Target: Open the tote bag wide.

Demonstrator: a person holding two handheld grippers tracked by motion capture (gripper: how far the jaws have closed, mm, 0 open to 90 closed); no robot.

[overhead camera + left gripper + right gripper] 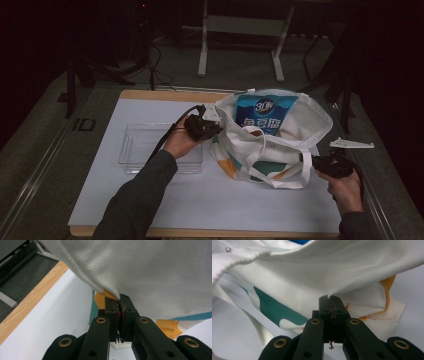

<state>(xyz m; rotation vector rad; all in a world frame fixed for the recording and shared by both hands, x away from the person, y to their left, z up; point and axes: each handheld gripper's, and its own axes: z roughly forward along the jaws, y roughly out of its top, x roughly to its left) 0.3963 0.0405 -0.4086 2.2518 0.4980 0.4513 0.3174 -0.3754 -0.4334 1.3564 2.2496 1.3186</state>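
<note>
Tote bag (270, 145) rim between clamped fingers (111, 311)

I think I am looking into a test room or lab, not a home. The room is very dark, so I cannot be sure. My table (150, 231) has a wood edge and a plain white sheet on top, like a work spot set up for trying things. Behind it the floor (240, 70) is grey carpet. Black cables (157, 62) lie loose on it. A metal stand with two legs (240, 30) sits at the back. A metal rail (35, 175) runs along the left side of the table.
</note>
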